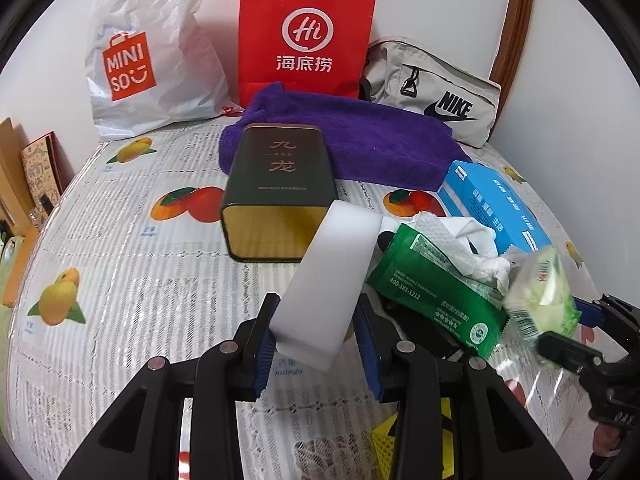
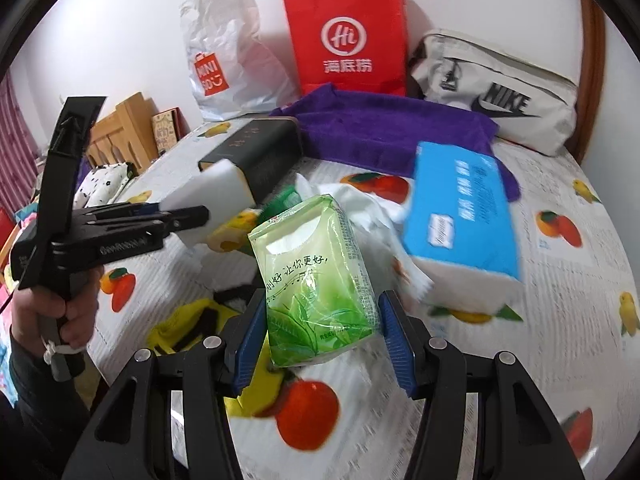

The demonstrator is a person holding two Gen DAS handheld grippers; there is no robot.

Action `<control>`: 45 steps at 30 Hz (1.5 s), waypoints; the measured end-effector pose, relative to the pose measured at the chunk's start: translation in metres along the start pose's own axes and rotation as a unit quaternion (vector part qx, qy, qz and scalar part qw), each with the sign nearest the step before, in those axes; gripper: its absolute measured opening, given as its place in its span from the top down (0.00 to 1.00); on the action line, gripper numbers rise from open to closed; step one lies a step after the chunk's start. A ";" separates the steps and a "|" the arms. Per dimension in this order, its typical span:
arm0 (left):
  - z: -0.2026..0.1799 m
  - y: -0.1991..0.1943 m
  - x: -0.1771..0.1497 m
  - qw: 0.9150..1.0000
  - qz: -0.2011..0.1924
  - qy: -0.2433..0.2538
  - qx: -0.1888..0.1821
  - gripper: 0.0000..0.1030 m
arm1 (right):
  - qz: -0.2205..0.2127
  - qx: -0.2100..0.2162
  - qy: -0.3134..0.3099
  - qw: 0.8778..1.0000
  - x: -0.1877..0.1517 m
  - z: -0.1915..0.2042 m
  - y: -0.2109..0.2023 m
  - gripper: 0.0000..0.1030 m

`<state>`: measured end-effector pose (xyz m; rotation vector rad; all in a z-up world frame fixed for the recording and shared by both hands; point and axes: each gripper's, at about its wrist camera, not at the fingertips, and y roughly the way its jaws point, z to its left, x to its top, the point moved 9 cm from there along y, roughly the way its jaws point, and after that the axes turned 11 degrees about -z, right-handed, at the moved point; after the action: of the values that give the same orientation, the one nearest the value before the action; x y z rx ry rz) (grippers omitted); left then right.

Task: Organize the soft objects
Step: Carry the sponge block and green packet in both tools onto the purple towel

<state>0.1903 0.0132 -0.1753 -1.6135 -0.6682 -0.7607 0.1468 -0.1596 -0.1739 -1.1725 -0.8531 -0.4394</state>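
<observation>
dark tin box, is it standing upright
No, the dark tin box lies on its side on the table, gold end facing the left wrist camera.

MINISO: white bag (image 1: 148, 52). NIKE: grey pouch (image 1: 440, 92). 400-181-1212: green pack (image 1: 436, 284).

The surface (image 1: 120, 280) has a white cloth printed with orange and yellow fruit. The towel (image 1: 360, 140) is purple, the paper bag (image 1: 308, 32) red with white signs. The tin (image 1: 280, 168) is dark green and gold, the sponge (image 1: 332, 268) white, the tissue pack (image 2: 316, 276) light green with leaves, the tissue box (image 2: 460, 216) blue.
</observation>
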 end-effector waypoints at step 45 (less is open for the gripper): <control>0.021 -0.007 0.100 0.998 -0.023 -0.033 0.042 0.66 | -0.035 -0.061 0.036 0.997 0.092 -0.094 -0.016 0.47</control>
<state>0.2499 0.0369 -0.0950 -1.5573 -0.7773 -0.7051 0.2259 -0.2408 -0.1056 -1.2338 -0.8154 -0.5941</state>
